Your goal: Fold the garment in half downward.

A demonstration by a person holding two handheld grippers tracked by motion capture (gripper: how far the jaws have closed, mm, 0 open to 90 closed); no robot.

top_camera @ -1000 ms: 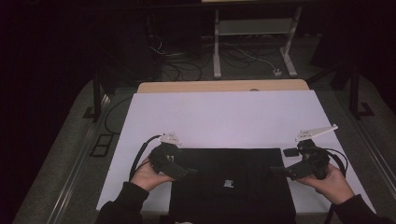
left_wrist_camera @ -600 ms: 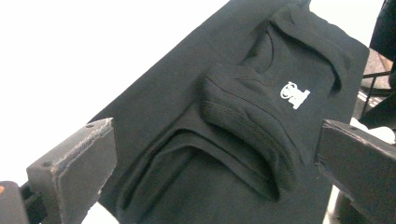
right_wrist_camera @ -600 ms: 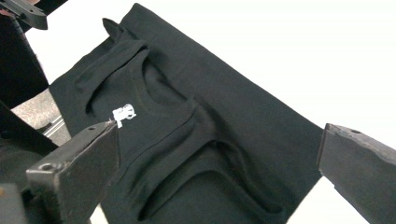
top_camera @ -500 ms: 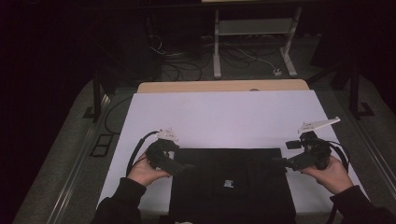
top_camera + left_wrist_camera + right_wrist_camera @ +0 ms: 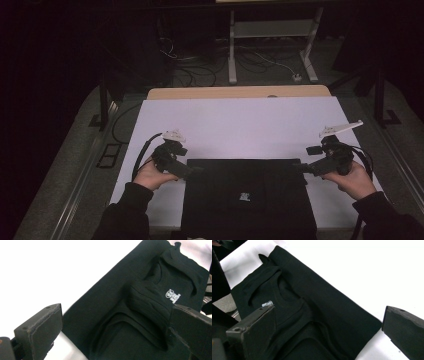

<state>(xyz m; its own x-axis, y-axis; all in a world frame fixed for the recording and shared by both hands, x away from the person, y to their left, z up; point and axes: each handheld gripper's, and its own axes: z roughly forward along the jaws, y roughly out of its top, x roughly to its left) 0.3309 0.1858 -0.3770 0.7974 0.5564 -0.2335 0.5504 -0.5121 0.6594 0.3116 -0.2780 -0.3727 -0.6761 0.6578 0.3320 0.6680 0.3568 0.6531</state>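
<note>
Both grippers have shifted outward to the shirt's (image 5: pixel 248 197) far corners; left gripper (image 5: pixel 192 170) and right gripper (image 5: pixel 299 167) jaws gape, released. I judge uneven bites would skew the fold near the table's (image 5: pixel 240 120) front edge.

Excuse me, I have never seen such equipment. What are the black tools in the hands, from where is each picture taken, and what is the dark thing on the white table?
A person stands at a white table and holds a hand tool with two jaws in each hand: the left gripper and the right gripper. The high view comes from a fixed camera above, looking down. The other two pictures come from small cameras riding on each gripper, looking along its black jaws. On the table lies a folded black garment with a small white logo. Each gripper is at a far corner of the garment, one on each side. In both gripper views the jaws stand wide open, holding nothing.
</note>
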